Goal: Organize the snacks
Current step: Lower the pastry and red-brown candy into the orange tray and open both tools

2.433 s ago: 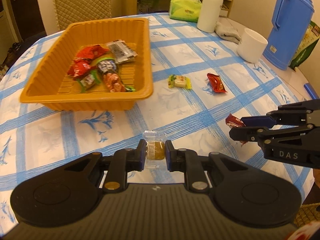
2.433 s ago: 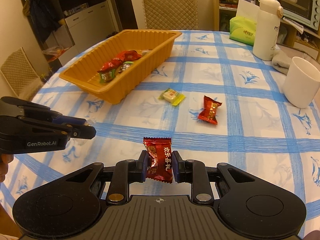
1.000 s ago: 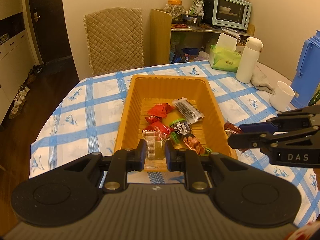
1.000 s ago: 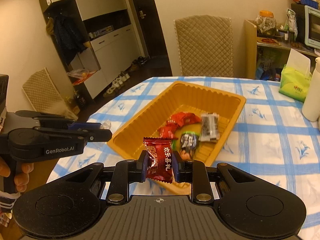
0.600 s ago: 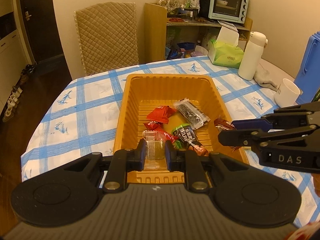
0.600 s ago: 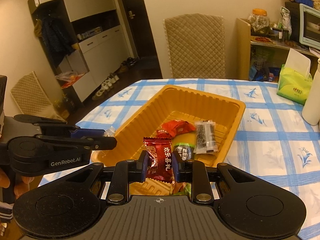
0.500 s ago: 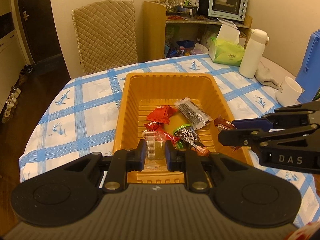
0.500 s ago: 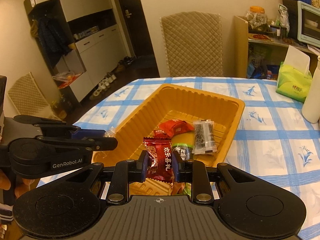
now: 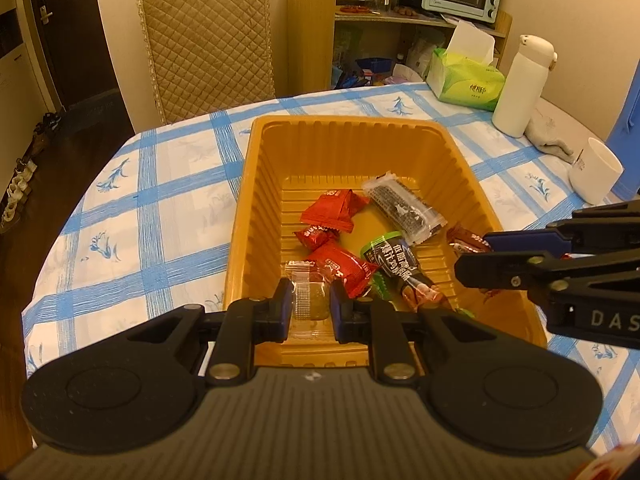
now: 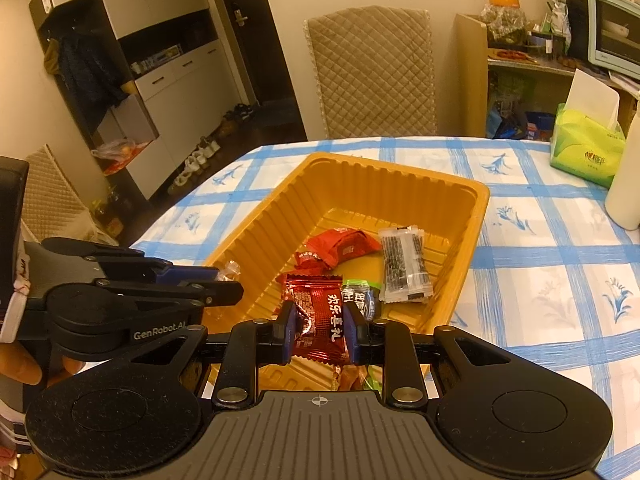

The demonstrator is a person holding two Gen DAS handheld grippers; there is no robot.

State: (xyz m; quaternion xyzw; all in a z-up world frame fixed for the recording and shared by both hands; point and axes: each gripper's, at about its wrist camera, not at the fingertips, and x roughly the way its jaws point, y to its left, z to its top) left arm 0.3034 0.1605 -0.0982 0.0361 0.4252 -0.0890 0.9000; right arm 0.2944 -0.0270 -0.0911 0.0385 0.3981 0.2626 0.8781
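Note:
An orange plastic tray (image 9: 256,184) (image 10: 476,216) stands on the blue-checked tablecloth and holds several wrapped snacks, among them red packets (image 9: 334,212) and a black-and-clear bar (image 9: 404,208). My left gripper (image 9: 310,304) is shut on a small clear-wrapped candy (image 9: 308,300), held above the tray's near end. My right gripper (image 10: 320,326) is shut on a dark red snack packet (image 10: 320,320), also over the near end of the tray. In the left wrist view the right gripper (image 9: 472,254) reaches in from the right with a corner of that red packet showing.
A white cup (image 9: 594,170), a white flask (image 9: 520,88), a green tissue box (image 9: 468,80) and a grey cloth (image 9: 550,140) stand right of the tray. A padded chair (image 9: 208,44) faces the table's far edge. A hand (image 10: 24,364) holds the left gripper.
Both grippers have moved forward and a little down, from short of the tray to above its near end. Each still grips its snack; the tray looks larger and closer.

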